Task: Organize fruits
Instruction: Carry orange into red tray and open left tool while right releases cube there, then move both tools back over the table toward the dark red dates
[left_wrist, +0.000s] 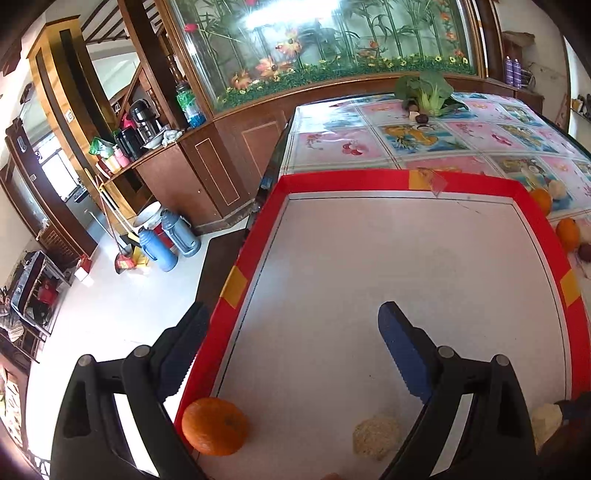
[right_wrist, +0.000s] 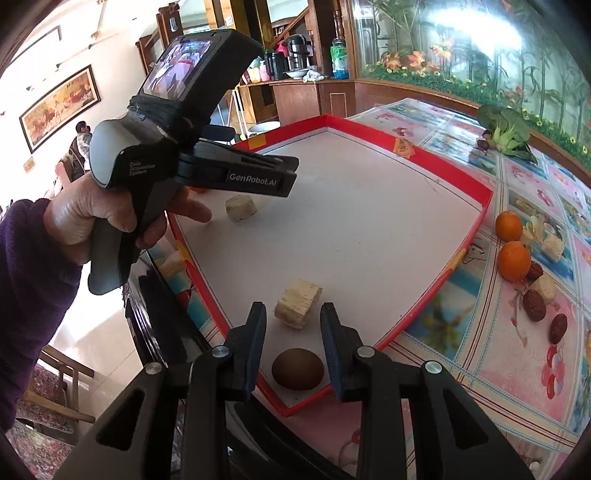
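Observation:
A red-rimmed tray (left_wrist: 351, 181) with a white floor lies on the patterned table. In the left wrist view my left gripper (left_wrist: 293, 310) hangs open over it, straddling its left rim, with nothing between the fingers. An orange (left_wrist: 214, 424) sits in the tray's near left corner, with a beige chunk (left_wrist: 376, 435) to its right. In the right wrist view my right gripper (right_wrist: 293, 308) is open over the tray's (right_wrist: 373, 134) near corner. A brown round fruit (right_wrist: 298, 369) lies between its fingers, untouched. A beige chunk (right_wrist: 298, 308) sits just past the fingertips. A hand holds the left gripper (right_wrist: 288, 177) above another beige chunk (right_wrist: 241, 207).
Right of the tray on the tablecloth lie two oranges (right_wrist: 509, 225) (right_wrist: 513, 260), dark dates (right_wrist: 534, 304), more beige chunks (right_wrist: 554, 245) and, farther back, a leafy green vegetable (right_wrist: 506, 129). The table's edge runs along the tray's left side, with the floor and thermos flasks (left_wrist: 159, 251) below.

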